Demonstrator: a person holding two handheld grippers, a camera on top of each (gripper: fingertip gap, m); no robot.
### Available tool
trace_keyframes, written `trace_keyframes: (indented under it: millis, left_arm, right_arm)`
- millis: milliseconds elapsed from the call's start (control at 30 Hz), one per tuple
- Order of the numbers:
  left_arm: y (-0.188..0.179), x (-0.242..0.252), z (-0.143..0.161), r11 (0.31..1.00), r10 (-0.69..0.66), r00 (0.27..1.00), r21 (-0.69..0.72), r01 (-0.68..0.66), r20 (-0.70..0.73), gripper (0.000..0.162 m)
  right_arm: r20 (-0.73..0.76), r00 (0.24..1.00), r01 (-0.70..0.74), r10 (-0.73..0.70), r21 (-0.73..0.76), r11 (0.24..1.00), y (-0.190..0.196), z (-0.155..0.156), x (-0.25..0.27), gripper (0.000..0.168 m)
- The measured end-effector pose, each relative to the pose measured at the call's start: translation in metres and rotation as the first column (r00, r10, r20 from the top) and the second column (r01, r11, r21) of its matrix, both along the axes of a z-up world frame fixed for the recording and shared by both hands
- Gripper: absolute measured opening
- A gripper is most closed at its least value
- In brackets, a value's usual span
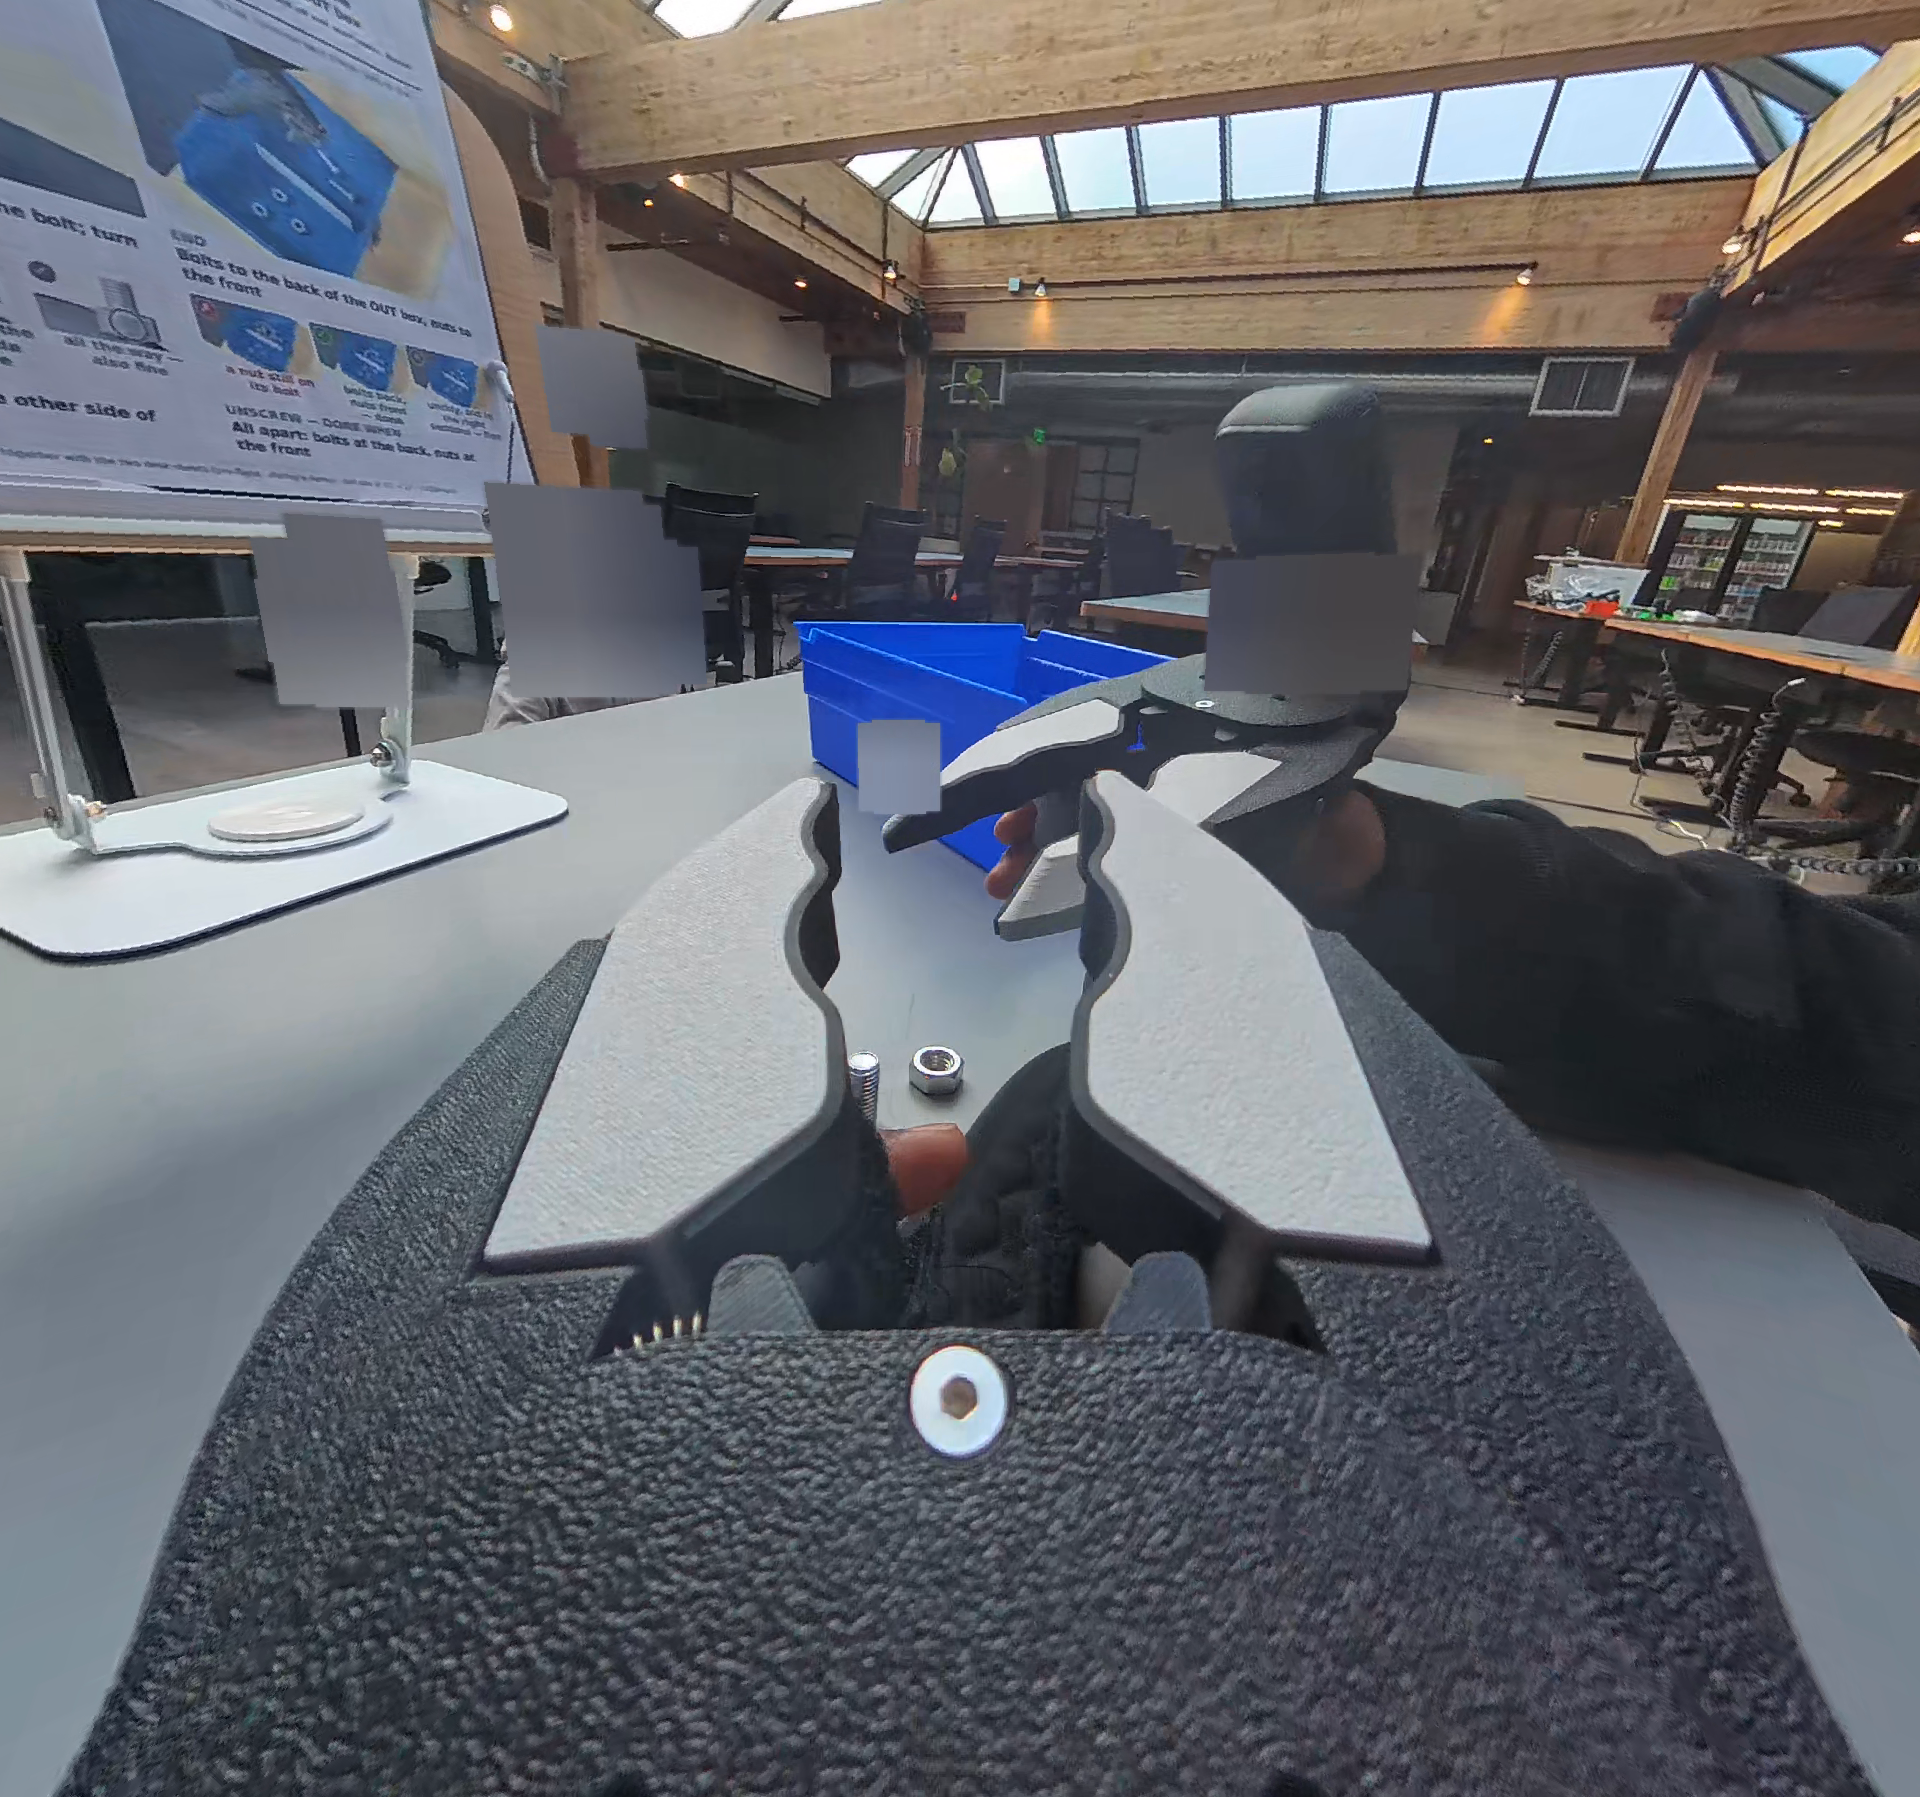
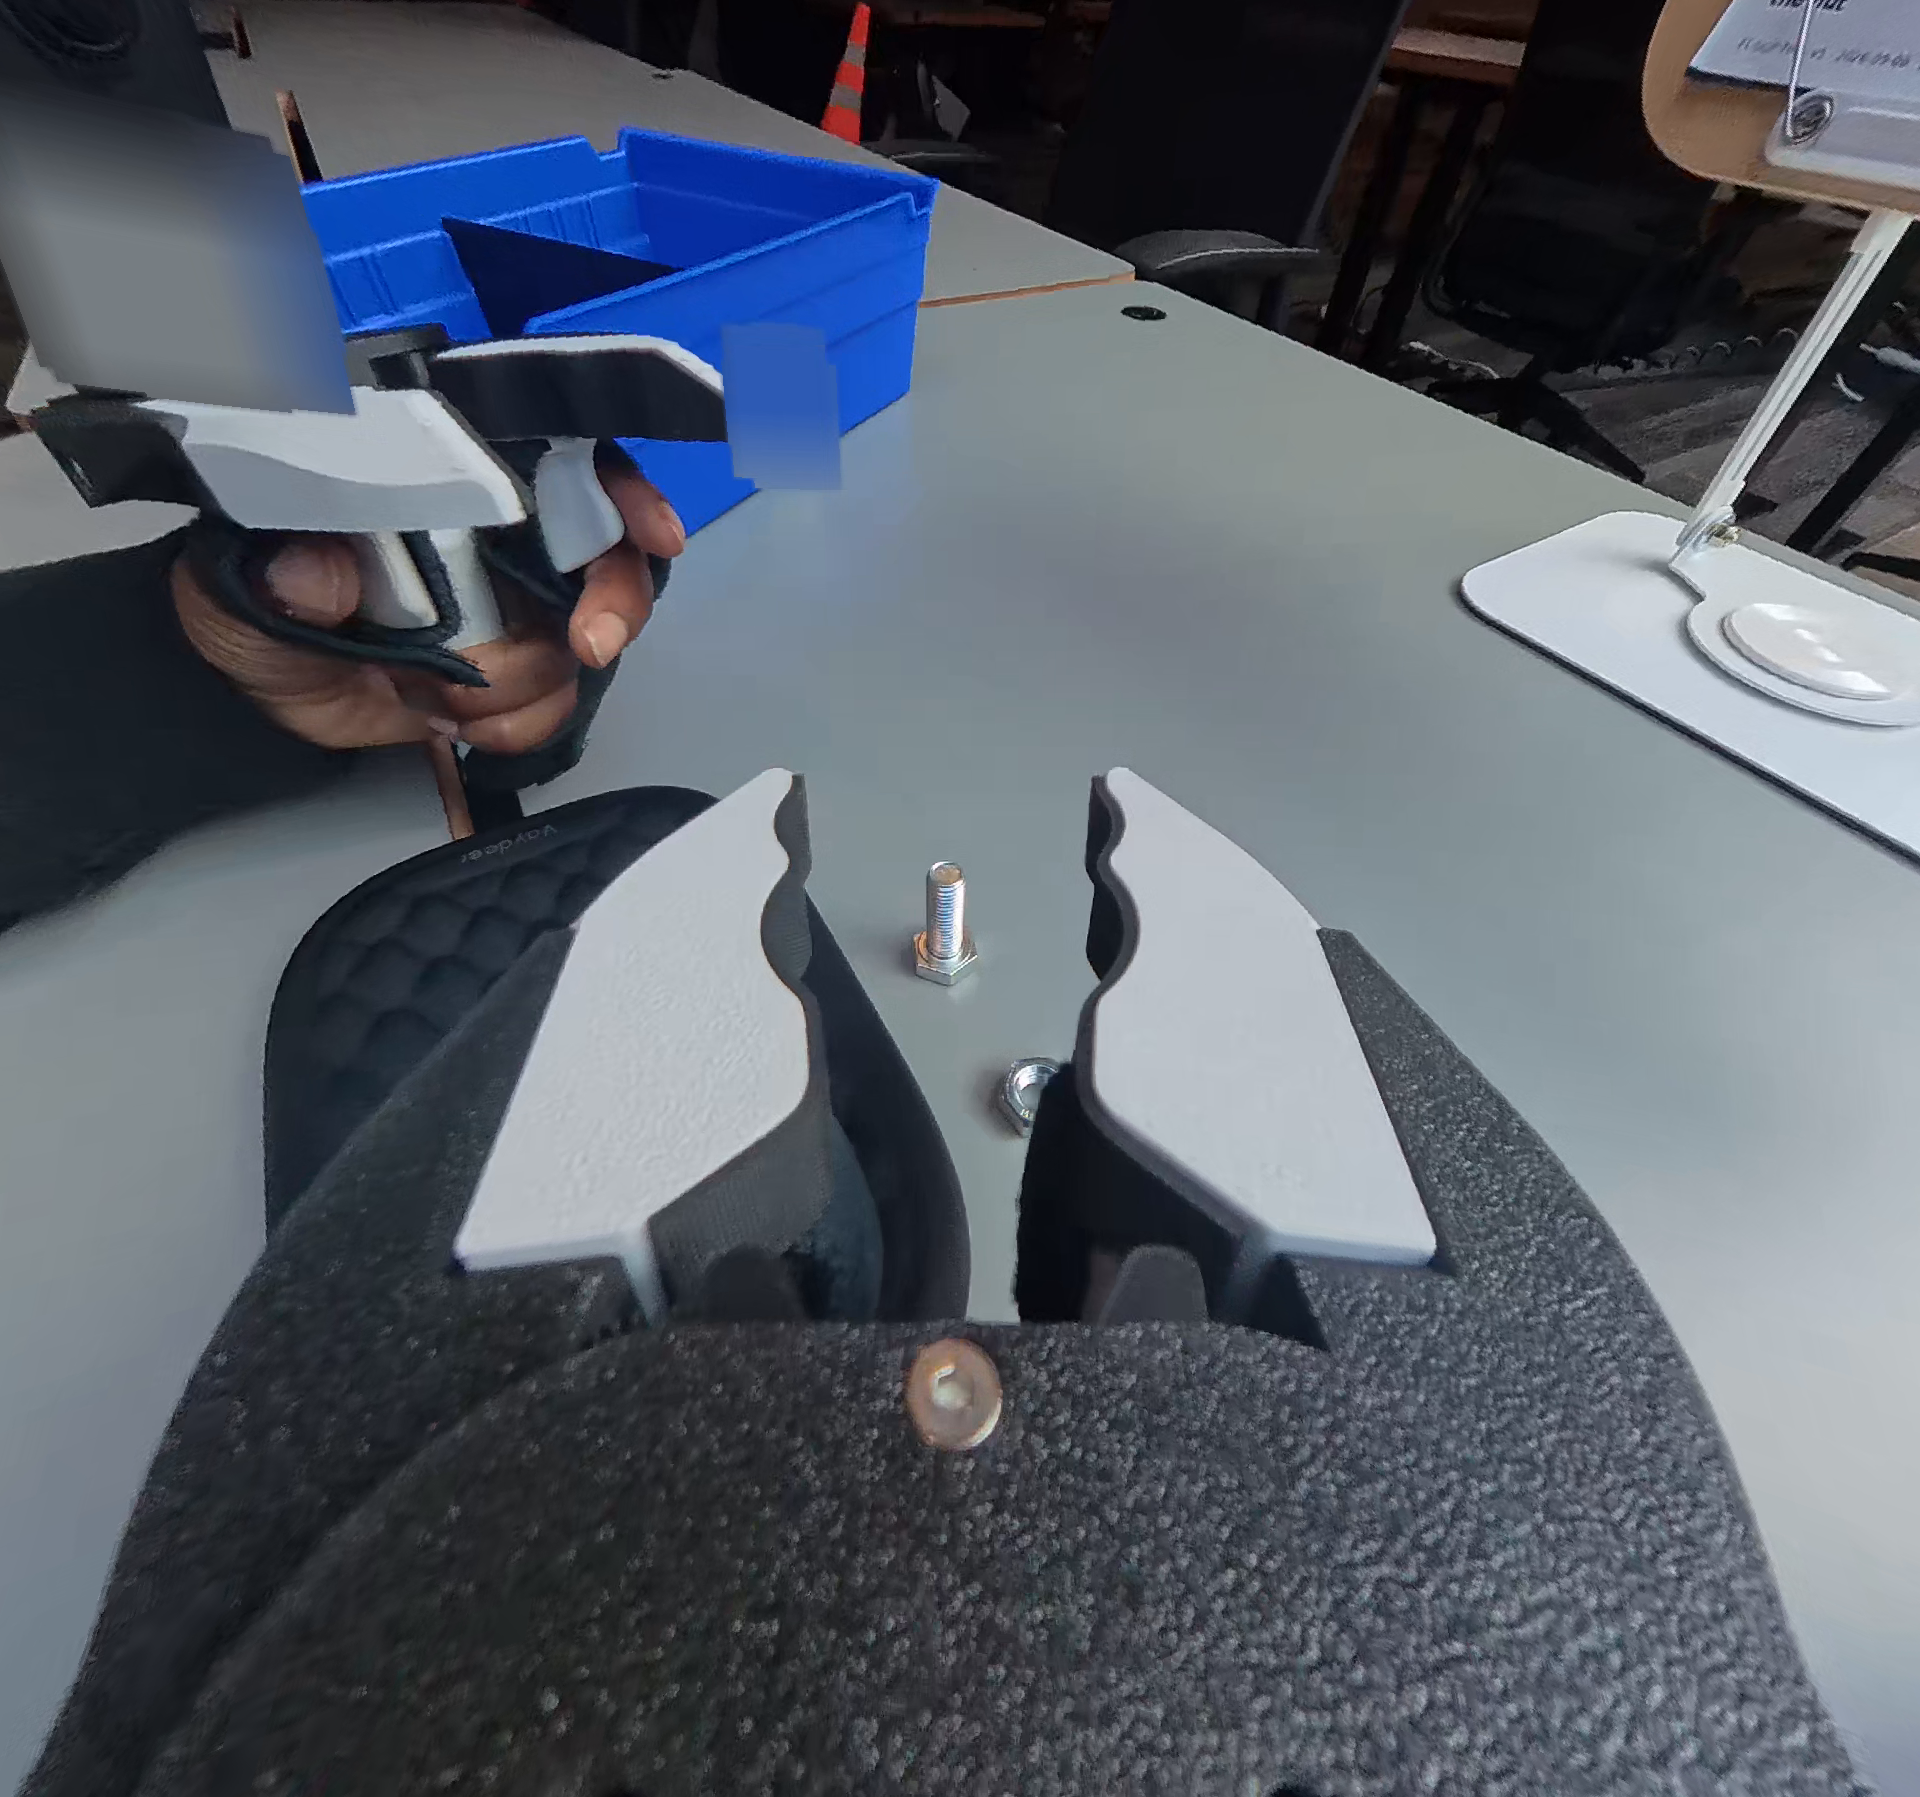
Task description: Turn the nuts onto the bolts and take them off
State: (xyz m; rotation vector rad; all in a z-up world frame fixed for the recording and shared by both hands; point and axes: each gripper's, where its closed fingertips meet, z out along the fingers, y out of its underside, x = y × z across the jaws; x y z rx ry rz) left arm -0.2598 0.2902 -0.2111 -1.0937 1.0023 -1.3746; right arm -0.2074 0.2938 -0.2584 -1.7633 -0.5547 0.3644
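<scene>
Left to right across the grey worktop (image 2: 1195, 521), as the right wrist view shows it.

- Far left: left gripper (image 2: 613, 438), held in a gloved hand (image 2: 436, 635) above the worktop, just in front of the blue bin (image 2: 810, 272). Fingers apart, nothing between them. Released.
- Blue bin: stands toward the far edge, with a dark divider inside. Contents not visible from either view.
- Centre, near edge: bolt (image 2: 943, 921) stands on its hex head, thread up, between the fingers of the right gripper (image 2: 940, 812) but touching neither. Right gripper released, empty.
- Just right of the bolt and nearer the camera: nut (image 2: 1027, 1093), lying on the worktop, apart from the bolt and partly hidden by the gripper's right finger. It may be tipped on edge; the view is too poor to say.
- Right edge: white stand (image 2: 1704, 646) carrying an instruction sheet.

Judgement: nut is off the bolt, neither is picked up; grasping comes next.

Risks:
- The bolt rests only on its small head. An off-centre close, one finger arriving first, would likely tip it and let it roll.
- The nut sits close against the right finger; lowering or closing could nudge it away or trap it under the pad.
- The nut is thin and low, so a pinch could slip off it.
</scene>
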Motion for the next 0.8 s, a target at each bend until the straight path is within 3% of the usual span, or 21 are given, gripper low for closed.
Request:
trace_keyframes:
  millis: [200,400,633,800]
  left_arm:
    - [-0.02,0.014,-0.007,0.994,-0.019,0.996,0.106,0.029,-0.089,0.044]
    - [-0.013,0.017,-0.025,0.998,-0.042,0.986,0.044,0.05,-0.164,0.047]
    - [-0.001,0.013,-0.022,0.999,0.001,0.988,0.046,0.006,-0.155,0.046]
    - [-0.001,0.016,-0.026,0.999,-0.01,0.981,0.037,0.018,-0.191,0.046]
  right_arm:
    - [-0.041,0.999,0.015,-0.011,0.107,0.994,-0.01,0.011,0.006,0.043]
    - [-0.008,1.0,0.023,-0.023,-0.006,1.0,-0.001,-0.003,0.008,0.045]
    - [0.229,0.972,-0.007,0.051,-0.19,0.982,0.009,-0.046,-0.008,0.032]
    - [0.374,0.927,0.047,0.027,-0.187,0.981,0.015,-0.059,-0.007,0.025]
